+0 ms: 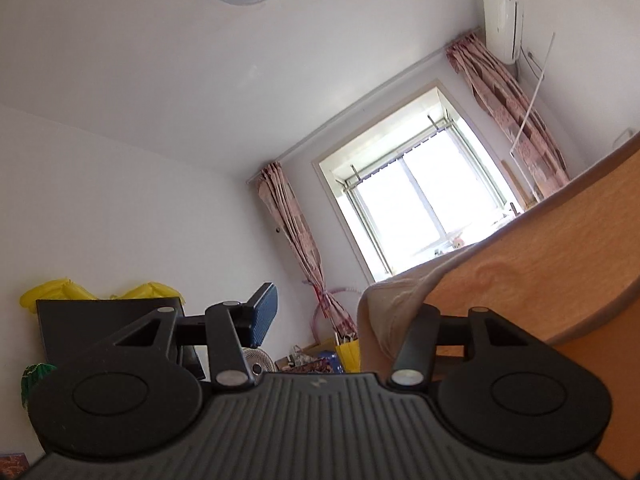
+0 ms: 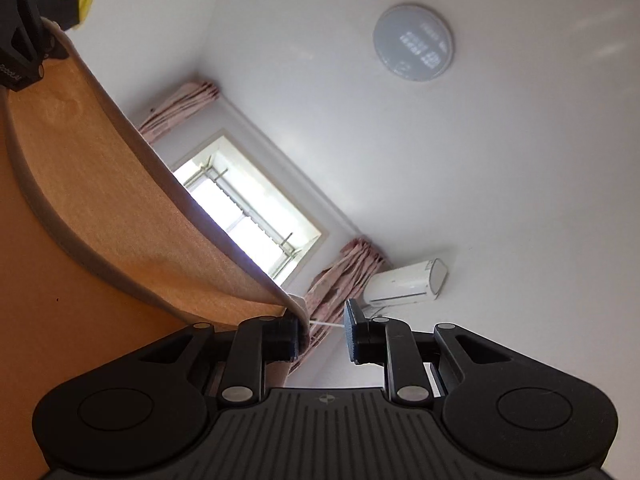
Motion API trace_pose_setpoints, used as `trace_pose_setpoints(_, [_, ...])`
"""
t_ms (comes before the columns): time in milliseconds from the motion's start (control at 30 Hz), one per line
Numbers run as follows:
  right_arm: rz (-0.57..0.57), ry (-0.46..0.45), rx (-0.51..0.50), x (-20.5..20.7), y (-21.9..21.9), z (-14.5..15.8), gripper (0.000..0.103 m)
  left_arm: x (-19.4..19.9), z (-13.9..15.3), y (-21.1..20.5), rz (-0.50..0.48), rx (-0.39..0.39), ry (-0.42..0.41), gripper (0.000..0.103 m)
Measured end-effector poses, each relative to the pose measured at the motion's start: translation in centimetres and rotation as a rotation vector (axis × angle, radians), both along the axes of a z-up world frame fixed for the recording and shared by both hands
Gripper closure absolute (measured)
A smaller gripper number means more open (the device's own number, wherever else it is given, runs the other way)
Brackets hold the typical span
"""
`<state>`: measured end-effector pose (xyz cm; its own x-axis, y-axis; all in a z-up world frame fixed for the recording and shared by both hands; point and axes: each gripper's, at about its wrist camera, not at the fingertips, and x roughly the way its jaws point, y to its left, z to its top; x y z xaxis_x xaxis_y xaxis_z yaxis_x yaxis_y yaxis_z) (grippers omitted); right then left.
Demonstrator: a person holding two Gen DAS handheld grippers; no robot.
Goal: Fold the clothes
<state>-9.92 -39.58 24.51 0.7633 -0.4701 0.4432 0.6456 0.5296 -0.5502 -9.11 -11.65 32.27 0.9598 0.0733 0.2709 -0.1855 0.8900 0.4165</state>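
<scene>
Looking up: both your wrist cameras face the ceiling and window, so no table or folding surface shows in either view.
Garment: the orange cloth [image 1: 540,248] fills the 3 to 5 o'clock side of the left view and the 8 to 10 o'clock side of the right view [image 2: 104,208], stretched like a sheet between your two tools, with a pale band along its edge.
Ceiling lamp: the round lamp [image 2: 414,42] sits at 1 o'clock in the right view, proof of how steeply you are tilted.
Air conditioner: the white unit [image 1: 502,16] hangs at 1 o'clock in the left view, beside the curtain.
Left gripper: your left gripper [image 1: 340,316] stands spread; a pale fold of cloth lies over its right-hand finger, and that pad is hidden, so you cannot count on a firm pinch.
Right gripper: your right gripper [image 2: 322,330] also stands spread, the cloth's corner lying against its left-hand finger only.
Step in hand, my reading: the cloth is raised and spread, which fits either taking hold or letting go.
Next move: I cannot settle it; check both corners before you shift either tool.
</scene>
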Motion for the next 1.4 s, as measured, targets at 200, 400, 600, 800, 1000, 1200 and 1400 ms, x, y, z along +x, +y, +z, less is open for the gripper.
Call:
trace_pose_setpoints(200, [-0.002,0.281,0.081,16.1,8.8,-10.2,0.081,17.1,-13.3,-5.8,0.117,0.054,0.293,0.045])
trace_pose_setpoints(400, [-0.033,0.613,0.126,29.3,10.8,-24.2,0.081,30.0,-28.7,-11.0,0.209,0.239,0.587,0.045])
trace_pose_setpoints(600, [-0.003,0.803,0.096,35.7,14.2,-33.3,0.085,30.9,-34.2,-11.3,0.166,0.306,0.757,0.073])
trace_pose_setpoints(800, [0.117,0.900,0.329,25.2,10.5,-24.8,0.088,30.4,-29.7,-11.1,0.162,0.338,0.775,0.073])
trace_pose_setpoints(1000, [0.246,0.927,0.546,27.7,4.1,-15.6,0.000,33.8,-26.9,-10.2,0.152,0.402,0.903,0.041])
trace_pose_setpoints(1200, [0.455,0.793,1.075,24.8,-1.4,-8.3,0.000,38.0,-21.4,-7.2,0.068,0.108,1.149,0.029])
trace_pose_setpoints(1400, [0.572,0.727,1.264,16.7,-4.7,-7.5,0.000,36.2,-16.0,-3.1,-0.092,-0.161,1.191,0.019])
